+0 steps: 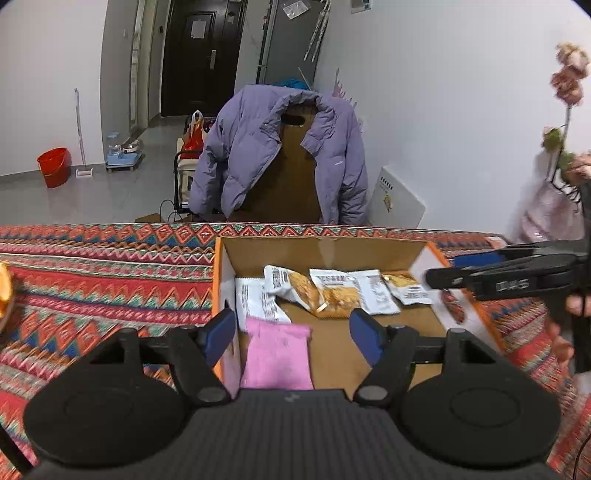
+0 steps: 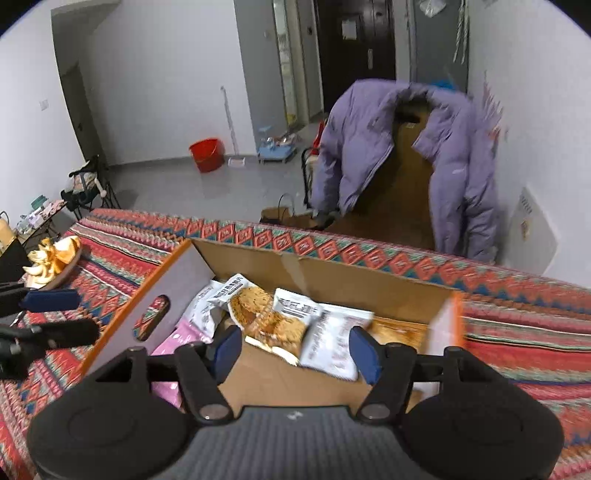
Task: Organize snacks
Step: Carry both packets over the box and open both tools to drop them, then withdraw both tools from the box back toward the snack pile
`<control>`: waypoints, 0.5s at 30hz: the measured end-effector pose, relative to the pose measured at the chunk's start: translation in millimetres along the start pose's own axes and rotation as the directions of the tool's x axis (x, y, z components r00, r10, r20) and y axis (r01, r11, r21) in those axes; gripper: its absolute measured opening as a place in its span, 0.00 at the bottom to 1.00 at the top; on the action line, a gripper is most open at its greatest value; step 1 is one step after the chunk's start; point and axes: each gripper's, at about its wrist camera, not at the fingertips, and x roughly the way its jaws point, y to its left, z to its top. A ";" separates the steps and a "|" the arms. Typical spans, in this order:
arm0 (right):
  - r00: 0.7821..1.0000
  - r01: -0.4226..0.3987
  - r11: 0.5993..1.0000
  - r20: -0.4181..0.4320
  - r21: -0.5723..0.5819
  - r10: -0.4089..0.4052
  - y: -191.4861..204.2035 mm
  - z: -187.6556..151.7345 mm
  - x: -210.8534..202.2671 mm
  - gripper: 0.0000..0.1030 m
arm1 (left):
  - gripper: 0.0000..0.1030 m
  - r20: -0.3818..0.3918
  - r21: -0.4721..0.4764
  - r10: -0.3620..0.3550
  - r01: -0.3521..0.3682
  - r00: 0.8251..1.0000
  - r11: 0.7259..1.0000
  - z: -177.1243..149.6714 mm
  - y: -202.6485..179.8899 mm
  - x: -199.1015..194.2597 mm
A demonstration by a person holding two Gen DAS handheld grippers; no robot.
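Very little print can be made out. The white and orange snack packets [image 2: 280,314] lying in the open brown cardboard box [image 2: 332,277] carry dark printed blocks of lettering, too small and blurred to read. Just right of that box, the black arm of the other gripper [image 1: 509,282] bears pale raised characters, also unreadable. A white paper sheet on the dark door [image 1: 197,27] beyond the box shows no legible words.

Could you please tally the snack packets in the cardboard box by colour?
White packets: about 5, overlapping, so the count is approximate
Pink packet: 1
Total in the cardboard box: about 6
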 end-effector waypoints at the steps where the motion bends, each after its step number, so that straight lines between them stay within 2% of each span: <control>1: 1.000 0.006 1.000 0.014 -0.005 -0.006 -0.1 -4.2 -20.7 0.65 | 0.72 0.010 0.010 0.002 -0.002 1.000 1.000 -2.1 -2.4 -16.0; 4: 0.999 0.023 1.000 0.050 -0.017 -0.022 0.6 -20.8 -77.8 0.69 | 0.80 0.042 0.035 0.007 -0.008 0.999 0.999 -9.1 -7.7 -66.0; 9: 0.993 0.061 0.997 0.106 -0.039 -0.056 5.9 -49.6 -156.6 0.77 | 0.83 0.071 0.054 0.003 -0.006 0.997 0.999 -23.7 -17.1 -140.0; 15: 0.985 0.058 0.997 0.166 -0.044 -0.050 16.8 -81.4 -214.0 0.79 | 0.84 0.115 0.058 0.015 -0.022 0.993 0.998 -49.4 -36.7 -192.4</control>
